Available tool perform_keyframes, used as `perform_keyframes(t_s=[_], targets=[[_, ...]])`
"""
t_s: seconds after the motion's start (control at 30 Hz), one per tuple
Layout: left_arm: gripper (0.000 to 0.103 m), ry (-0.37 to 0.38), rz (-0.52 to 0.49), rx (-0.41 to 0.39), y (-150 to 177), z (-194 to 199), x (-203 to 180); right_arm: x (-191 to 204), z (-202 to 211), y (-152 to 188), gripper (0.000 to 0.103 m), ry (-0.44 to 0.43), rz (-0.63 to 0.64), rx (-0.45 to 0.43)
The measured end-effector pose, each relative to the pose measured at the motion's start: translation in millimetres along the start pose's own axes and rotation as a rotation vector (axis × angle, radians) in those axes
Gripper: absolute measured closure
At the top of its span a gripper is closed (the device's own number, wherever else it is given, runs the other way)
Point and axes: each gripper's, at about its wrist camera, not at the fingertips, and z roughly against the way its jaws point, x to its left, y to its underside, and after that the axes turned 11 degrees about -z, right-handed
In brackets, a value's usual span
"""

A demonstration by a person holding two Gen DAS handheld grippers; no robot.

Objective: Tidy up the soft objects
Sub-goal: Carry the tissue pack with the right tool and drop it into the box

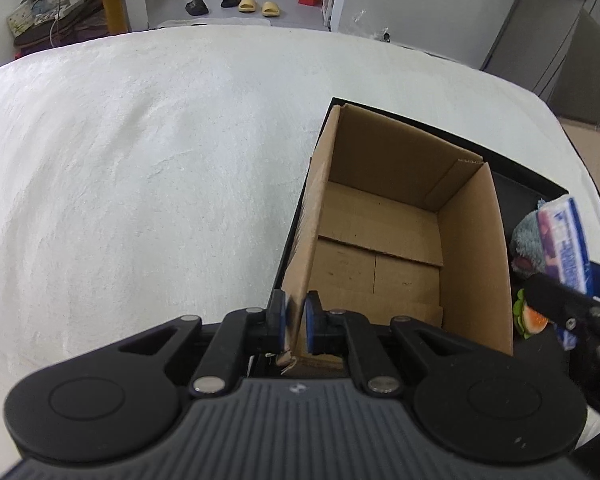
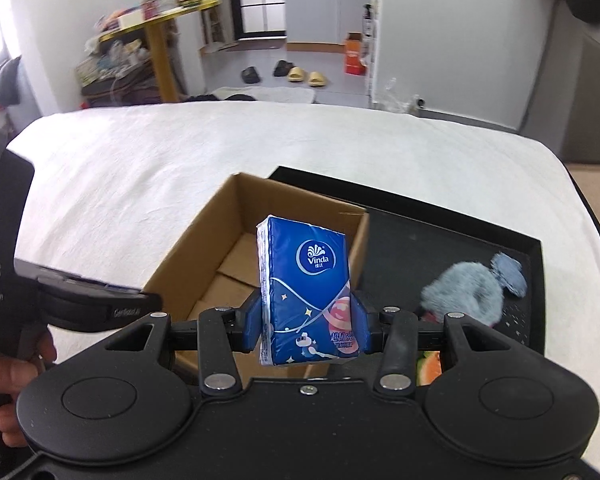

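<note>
An open cardboard box (image 1: 472,248) stands on a black tray (image 1: 532,176) on a white bed; its inside is bare. My left gripper (image 1: 294,326) is shut on the box's near left wall. My right gripper (image 2: 306,326) is shut on a blue Vinda tissue pack (image 2: 306,280), held upright above the box's (image 2: 188,248) near right part; the pack also shows in the left wrist view (image 1: 566,240). A grey-blue plush toy (image 2: 466,292) lies on the tray (image 2: 440,240) right of the box, and it shows in the left wrist view (image 1: 530,242).
A small burger-like soft toy (image 1: 530,318) lies on the tray by the box's near right corner; it shows in the right wrist view (image 2: 430,366). The white bed cover (image 1: 140,168) spreads left and beyond. Slippers (image 1: 256,4) lie on the floor past the bed.
</note>
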Motion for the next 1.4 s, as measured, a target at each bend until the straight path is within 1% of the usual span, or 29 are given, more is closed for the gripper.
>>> perform_keyframes(t_s=[0.13, 0.43, 0.53, 0.7, 0.8, 0.87, 0.93, 1.1, 1.27, 1.4], targets=[[0.095, 0.028, 0.017, 0.005, -1, -2, 5, 11, -4, 1, 0.059, -0.01, 0.021, 0.012], [0.094, 0.058, 0.045, 0.002, 1, -4, 14, 30, -14, 2, 0.059, -0.025, 0.057, 0.037], [0.093, 0.077, 0.072, 0.003, 2, -6, 20, 33, -16, -2, 0.059, -0.041, 0.078, 0.047], [0.093, 0.083, 0.081, 0.002, 1, -7, 23, 39, -19, -11, 0.059, -0.066, 0.102, 0.055], [0.093, 0.101, 0.111, 0.008, 2, -9, 30, 46, -18, -15, 0.057, -0.117, 0.092, 0.047], [0.093, 0.102, 0.108, 0.009, 2, -9, 30, 49, -17, -17, 0.052, -0.113, 0.089, 0.031], [0.093, 0.096, 0.099, 0.005, 2, -8, 28, 46, -17, -17, 0.049, -0.117, 0.082, 0.032], [0.093, 0.08, 0.087, 0.004, 1, -6, 24, 30, -16, -12, 0.049, -0.141, 0.032, 0.054], [0.093, 0.063, 0.065, -0.011, 1, -2, 19, 18, -11, -3, 0.049, -0.126, 0.014, 0.063], [0.092, 0.043, 0.045, -0.006, 2, 0, 12, 8, -10, 6, 0.049, -0.102, -0.01, 0.073]])
